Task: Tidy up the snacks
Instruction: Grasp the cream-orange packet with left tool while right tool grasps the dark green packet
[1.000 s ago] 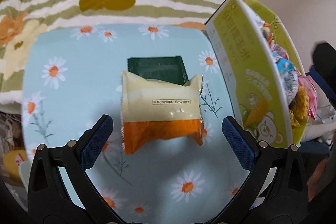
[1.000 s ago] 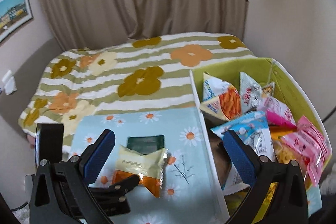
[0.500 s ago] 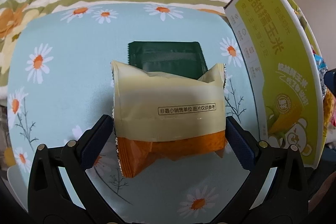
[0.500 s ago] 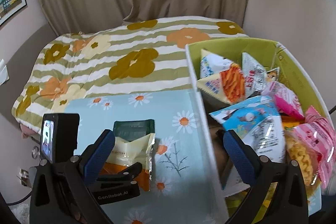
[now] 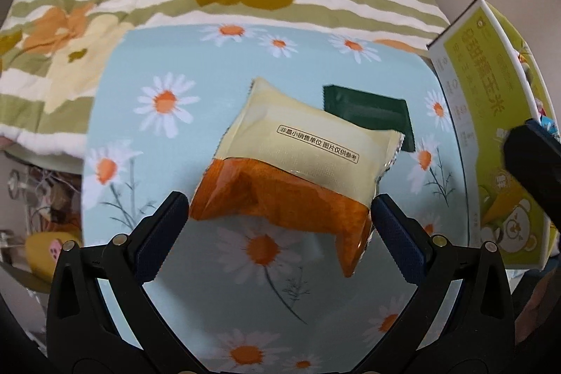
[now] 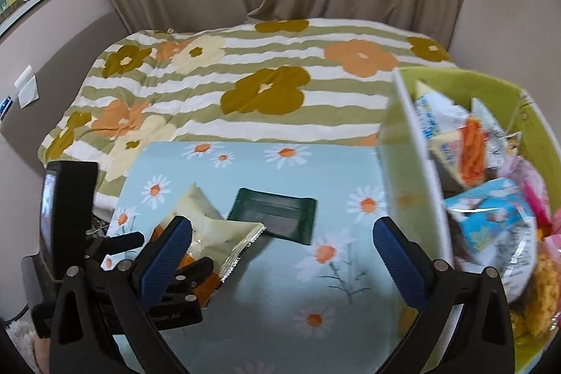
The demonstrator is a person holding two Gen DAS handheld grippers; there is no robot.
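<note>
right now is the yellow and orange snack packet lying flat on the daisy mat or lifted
Lifted. The yellow and orange snack packet is tilted between the left gripper fingers, its lower corner hanging above the daisy mat; the dark green packet lies flat.

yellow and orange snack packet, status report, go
Left gripper shut on yellow-and-orange snack packet, lifted and tilted over the daisy mat. Right gripper open, empty. Dark green packet flat on mat. Snack box unobstructed.

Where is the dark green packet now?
The dark green packet lies flat on the daisy-print mat, just behind the cream-and-orange snack bag between the left gripper fingers, left of the snack box.
</note>
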